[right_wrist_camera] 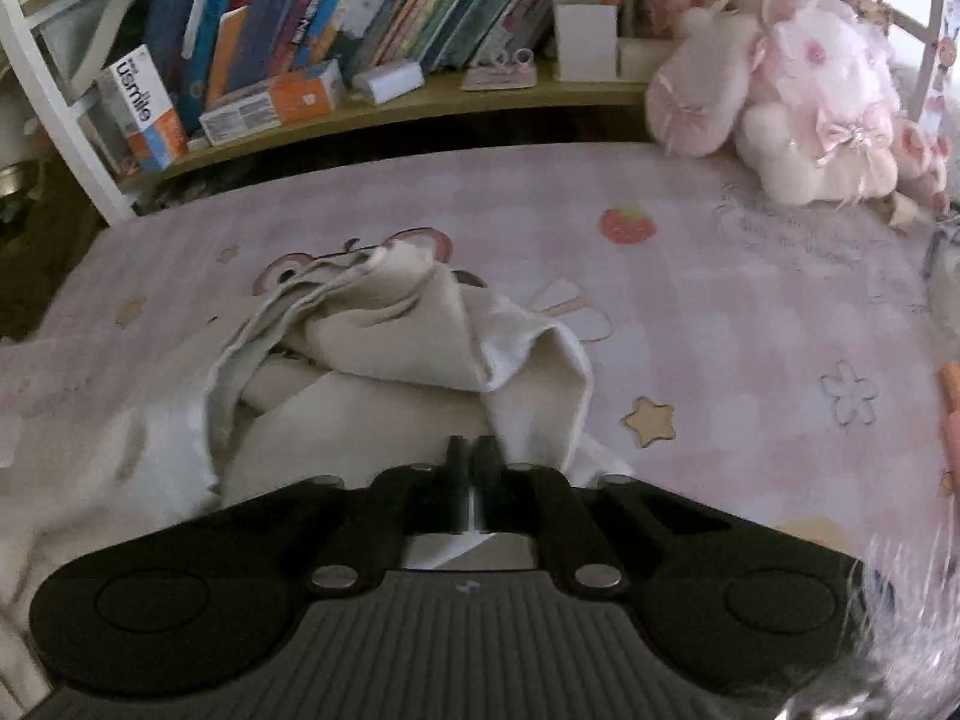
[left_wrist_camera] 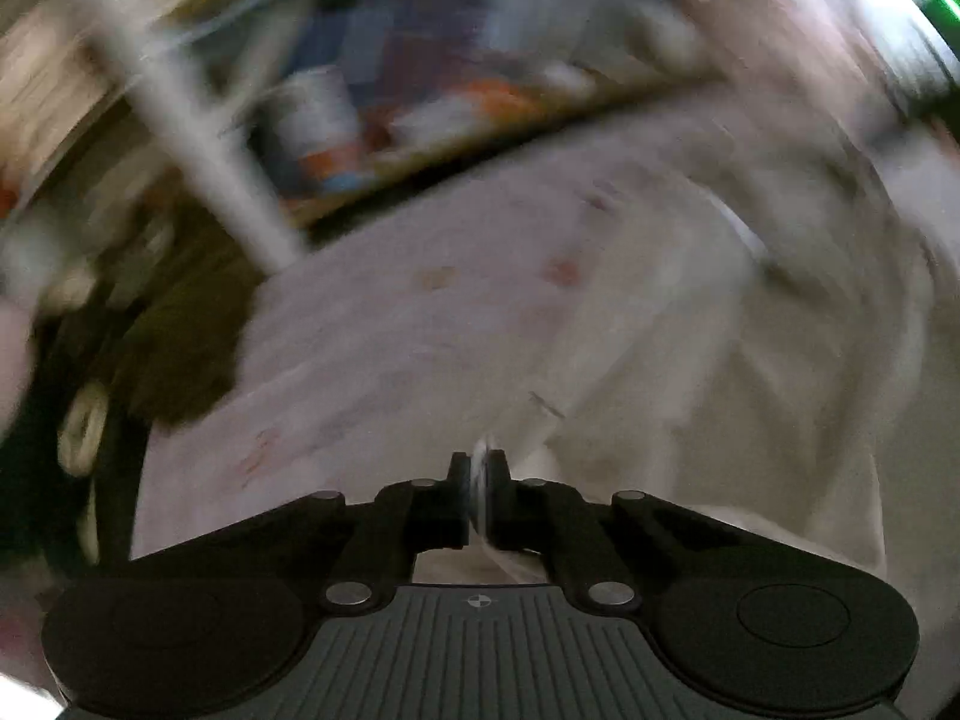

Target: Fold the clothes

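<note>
A cream-white garment [right_wrist_camera: 390, 354] lies crumpled on the pink patterned bed sheet [right_wrist_camera: 720, 312]. My right gripper [right_wrist_camera: 473, 450] is shut on the garment's near edge; a strip of fabric shows between the jaws. The left wrist view is heavily motion-blurred. My left gripper [left_wrist_camera: 479, 468] is shut on a thin white edge of the garment [left_wrist_camera: 690, 360], which trails off to the right above the sheet [left_wrist_camera: 390, 330].
A low wooden shelf [right_wrist_camera: 420, 102] with books and boxes runs along the far side of the bed. Pink and white plush toys [right_wrist_camera: 810, 90] sit at the far right. A white shelf post [right_wrist_camera: 54, 114] stands at the left; dark floor lies beyond the left bed edge.
</note>
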A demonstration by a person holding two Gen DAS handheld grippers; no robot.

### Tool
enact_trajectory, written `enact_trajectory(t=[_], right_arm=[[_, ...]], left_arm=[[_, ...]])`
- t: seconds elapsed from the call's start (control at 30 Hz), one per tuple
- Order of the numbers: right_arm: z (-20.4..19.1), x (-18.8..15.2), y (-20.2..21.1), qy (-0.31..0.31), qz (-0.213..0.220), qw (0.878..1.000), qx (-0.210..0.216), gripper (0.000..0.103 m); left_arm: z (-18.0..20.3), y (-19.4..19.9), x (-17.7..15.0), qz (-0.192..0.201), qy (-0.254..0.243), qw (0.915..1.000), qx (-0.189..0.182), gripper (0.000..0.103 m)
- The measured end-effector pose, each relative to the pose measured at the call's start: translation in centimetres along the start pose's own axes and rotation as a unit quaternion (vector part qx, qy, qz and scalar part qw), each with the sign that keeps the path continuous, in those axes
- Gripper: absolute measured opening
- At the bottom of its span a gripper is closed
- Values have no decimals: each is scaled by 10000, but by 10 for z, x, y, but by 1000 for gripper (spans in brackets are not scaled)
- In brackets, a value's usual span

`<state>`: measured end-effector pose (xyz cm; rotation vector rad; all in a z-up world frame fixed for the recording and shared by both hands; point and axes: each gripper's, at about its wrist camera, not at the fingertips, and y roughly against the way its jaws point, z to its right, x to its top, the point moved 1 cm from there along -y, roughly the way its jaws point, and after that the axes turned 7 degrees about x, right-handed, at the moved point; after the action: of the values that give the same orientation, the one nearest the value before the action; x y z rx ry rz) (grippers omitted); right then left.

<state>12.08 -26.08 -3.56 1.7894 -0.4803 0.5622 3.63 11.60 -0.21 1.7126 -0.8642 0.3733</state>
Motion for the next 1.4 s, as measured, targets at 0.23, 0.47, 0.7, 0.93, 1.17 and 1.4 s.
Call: enact_trajectory(t=[0.23, 0.47, 0.7, 0.93, 1.17, 1.4], right_arm=[[3, 2, 71, 2126, 874, 9663, -1162, 1], [15, -36, 59, 3394, -693, 9325, -1021, 4], [-35, -54, 91, 4693, -199, 8825, -256, 39], [-101, -83, 41, 5946, -508, 8014, 395, 37], [-107, -76, 1, 6083, -1036, 7853, 499, 5], [-104, -9, 40, 4986, -76, 8632, 784, 4]], left_arm=[[-112, 20, 1, 218, 1890, 9813, 297, 4], [-90, -14, -37, -626, 624, 9917, 929, 13], [-44, 27, -26, 301, -823, 9913, 981, 36], [29, 45, -3, 1099, -2140, 9706, -20, 46], [68, 19, -7, 787, -2974, 9503, -482, 46], [76, 6, -8, 553, -3314, 9412, -366, 46]])
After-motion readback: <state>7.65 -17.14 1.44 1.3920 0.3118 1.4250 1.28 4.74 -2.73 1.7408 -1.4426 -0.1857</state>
